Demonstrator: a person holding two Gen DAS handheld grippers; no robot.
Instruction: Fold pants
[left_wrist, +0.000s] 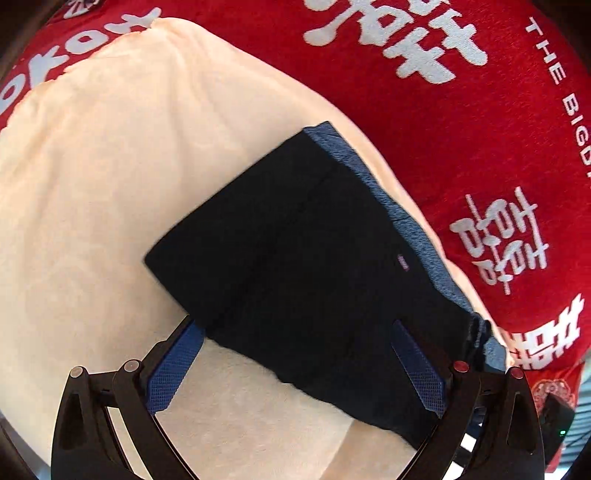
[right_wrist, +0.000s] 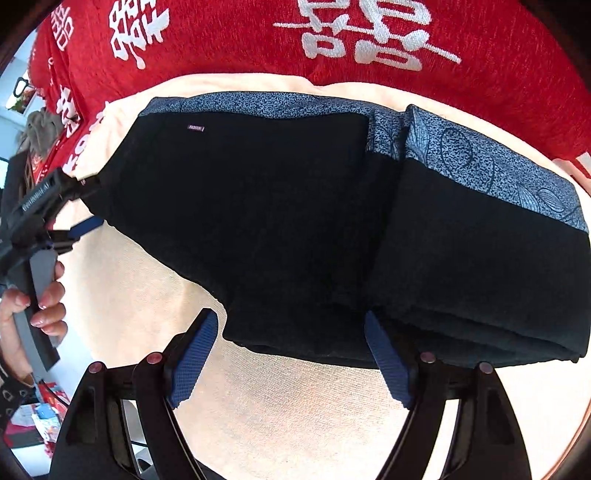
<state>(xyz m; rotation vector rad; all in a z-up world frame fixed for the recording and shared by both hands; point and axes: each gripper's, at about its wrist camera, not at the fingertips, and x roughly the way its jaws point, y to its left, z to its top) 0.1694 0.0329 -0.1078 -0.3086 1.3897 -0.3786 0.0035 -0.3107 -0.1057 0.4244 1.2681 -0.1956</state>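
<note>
The pants (left_wrist: 295, 258) are dark navy with a blue patterned band along the far edge, and lie folded on a cream cloth (left_wrist: 92, 184). In the right wrist view the pants (right_wrist: 258, 221) show a fold step near the middle, with a thicker layer on the right. My left gripper (left_wrist: 299, 325) is open, its blue pads either side of the pants' near edge; it also shows in the right wrist view (right_wrist: 83, 203) at the pants' left end. My right gripper (right_wrist: 290, 317) is open, with the pants' near edge between its fingers.
A red cloth with white characters (left_wrist: 461, 110) covers the surface beyond the cream cloth, and shows in the right wrist view (right_wrist: 258, 40) too. A hand (right_wrist: 40, 306) holds the left gripper's grey handle. Clutter lies at the lower left (right_wrist: 40, 413).
</note>
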